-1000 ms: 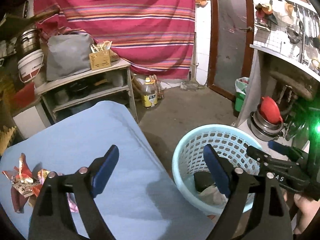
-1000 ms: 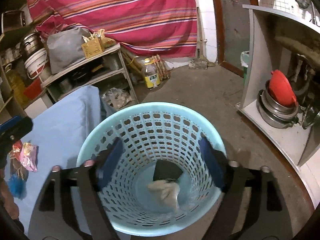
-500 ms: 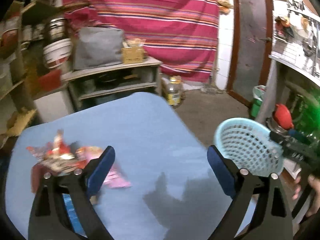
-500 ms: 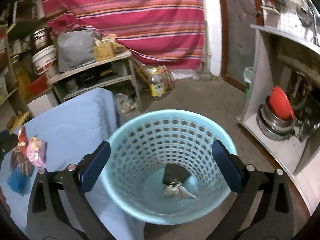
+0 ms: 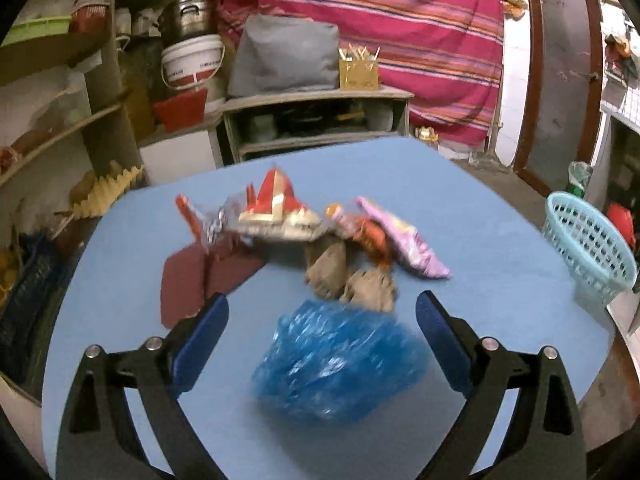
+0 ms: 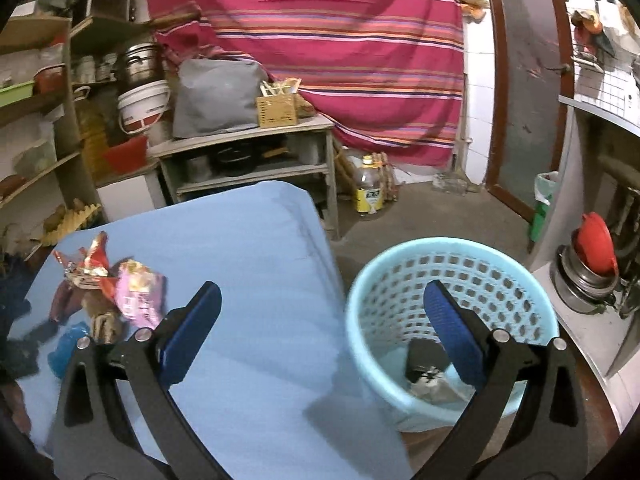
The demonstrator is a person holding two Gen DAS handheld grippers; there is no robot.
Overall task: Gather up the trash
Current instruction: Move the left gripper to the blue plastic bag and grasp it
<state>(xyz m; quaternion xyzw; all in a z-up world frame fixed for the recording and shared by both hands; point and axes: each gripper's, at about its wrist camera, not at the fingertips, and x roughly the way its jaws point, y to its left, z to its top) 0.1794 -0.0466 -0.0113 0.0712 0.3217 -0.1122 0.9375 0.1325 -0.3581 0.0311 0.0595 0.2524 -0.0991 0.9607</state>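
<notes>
A pile of trash lies on the blue table (image 5: 460, 208): a crumpled blue plastic bag (image 5: 336, 364), brown crumpled paper (image 5: 348, 276), a pink wrapper (image 5: 404, 240), red and white wrappers (image 5: 276, 208) and dark red card pieces (image 5: 200, 276). My left gripper (image 5: 322, 336) is open, its jaws on either side of the blue bag. My right gripper (image 6: 322, 320) is open and empty, over the table edge next to the light blue basket (image 6: 456, 264), which holds a dark item and crumpled paper (image 6: 426, 372). The basket also shows in the left wrist view (image 5: 588, 248).
A grey shelf unit (image 6: 248, 160) stands behind the table, with wooden shelves (image 5: 52, 136) at the left. A yellow oil bottle (image 6: 366, 190) stands on the floor. A white counter with metal pots and a red lid (image 6: 592, 256) is at the right.
My left gripper has swung left from the basket to the trash pile and now straddles the blue bag. My right gripper has pulled back and left from above the basket.
</notes>
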